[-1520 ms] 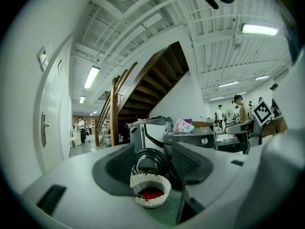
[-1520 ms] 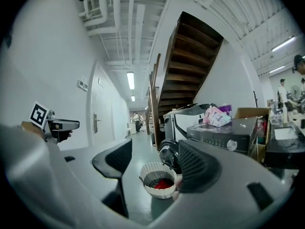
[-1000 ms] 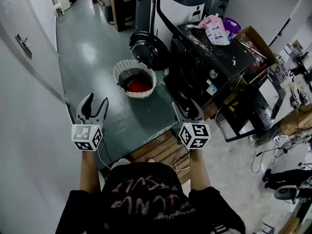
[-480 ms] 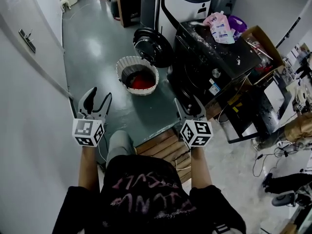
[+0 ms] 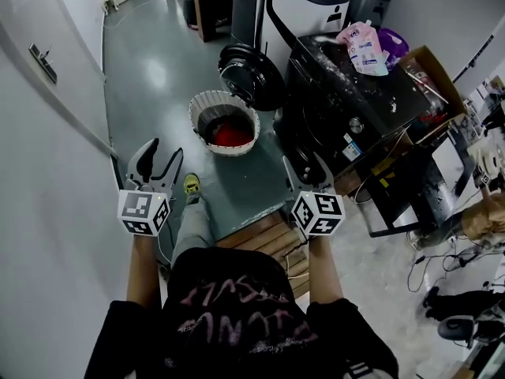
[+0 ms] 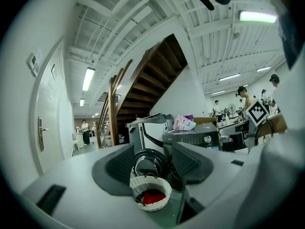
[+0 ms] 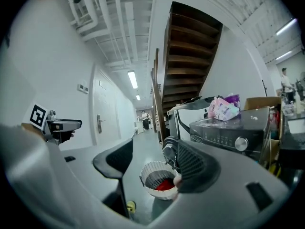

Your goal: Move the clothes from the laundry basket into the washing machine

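Currently both arms are held out in front of the person, one either side of the body, pointing roughly level. The left gripper (image 5: 164, 150) has its jaws apart with nothing between them. The right gripper (image 5: 303, 166) is the same: released and empty. Neither touches anything.

The laundry basket (image 5: 199, 110) is white and round. It stands on the green floor (image 5: 150, 77) ahead of the grippers and well apart from both. The red clothes (image 5: 230, 135) lie at the bottom of it. In each gripper view the basket shows far off through the gap between that gripper's jaws.

The washing machine (image 5: 347, 105) is a black front-loader to the right of the basket. Its round door (image 5: 251, 76) is swung open, and the door's edge is just beside the basket's far rim. On top of the machine at the back lie a pink pouch (image 5: 361, 46) and a purple bag (image 5: 392, 44). An open cardboard box (image 5: 430, 68) stands just to the machine's right.

One of the person's legs is out front, and its yellow shoe (image 5: 192, 184) is on the floor between the two grippers. Wooden boards (image 5: 264, 237) lie on the floor under the right arm. A white door (image 5: 47, 133) runs down the left side, near the left gripper. The gripper views show a wooden staircase behind the machine.
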